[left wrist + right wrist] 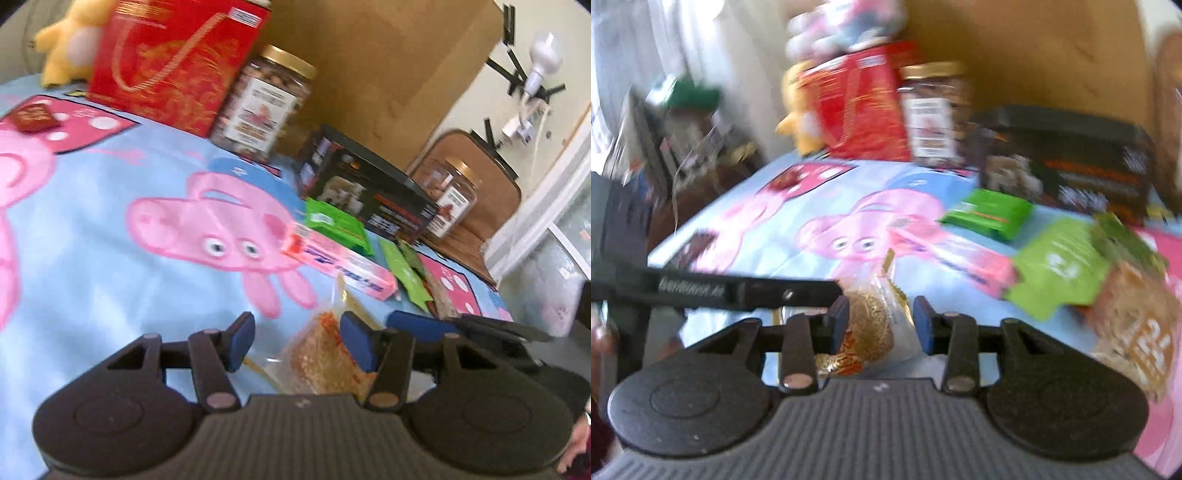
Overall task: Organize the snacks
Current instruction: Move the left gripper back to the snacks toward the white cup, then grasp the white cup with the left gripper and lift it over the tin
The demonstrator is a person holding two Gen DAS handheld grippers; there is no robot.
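Note:
My left gripper is open just above a clear packet of a brown snack that lies on the cartoon-print cloth. My right gripper is open around the same clear packet with a round gold-brown cake between its blue pads, not clamped. The other gripper's arm crosses at the left. A pink box, green packets and a brown bar packet lie beyond.
A red box, two gold-lidded jars and a black box stand along a cardboard backing. A yellow plush sits far left. A small red packet lies left.

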